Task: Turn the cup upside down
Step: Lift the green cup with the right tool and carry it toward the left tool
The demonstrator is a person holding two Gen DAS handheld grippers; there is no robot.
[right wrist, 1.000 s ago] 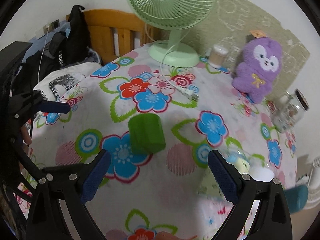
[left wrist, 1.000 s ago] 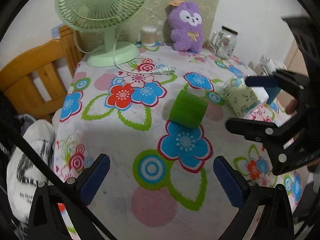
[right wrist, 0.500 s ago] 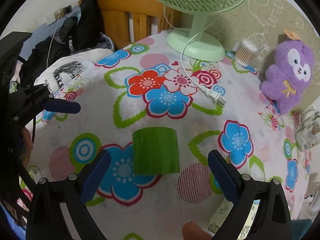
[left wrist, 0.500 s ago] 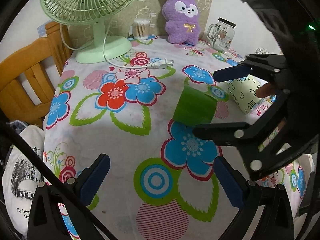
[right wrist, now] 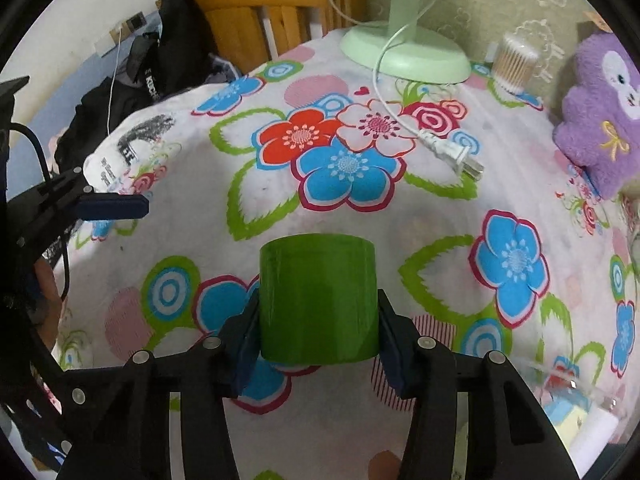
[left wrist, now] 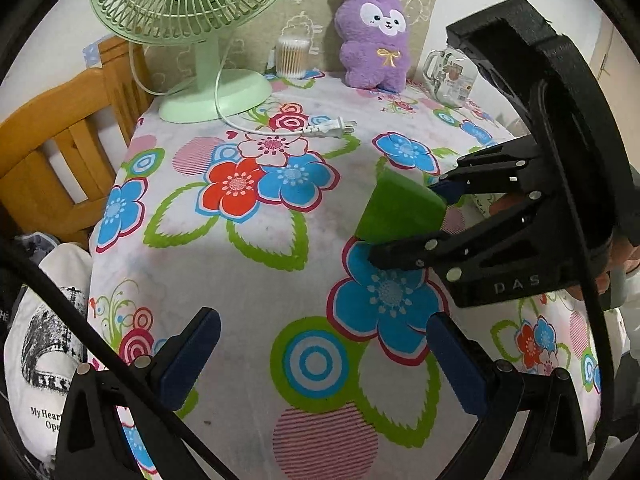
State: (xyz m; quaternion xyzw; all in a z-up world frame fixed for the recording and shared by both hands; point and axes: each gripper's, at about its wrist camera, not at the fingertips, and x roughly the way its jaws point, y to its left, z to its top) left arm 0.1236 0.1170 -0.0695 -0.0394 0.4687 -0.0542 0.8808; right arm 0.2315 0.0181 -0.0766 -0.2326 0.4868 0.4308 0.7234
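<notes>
The right claw (right wrist: 318, 320) clamps the green cup (right wrist: 318, 298) mid-bench (left wrist: 248, 240); the left claw (left wrist: 320, 354) waits spread apart. Lifting clear before rolling the wrist should keep the rim from snagging the cloth.

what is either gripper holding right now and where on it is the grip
The right gripper is shut on the green cup, its pads pressed on opposite sides of the cup's wall, toward the lower part. The left gripper is open and holds nothing.
</notes>
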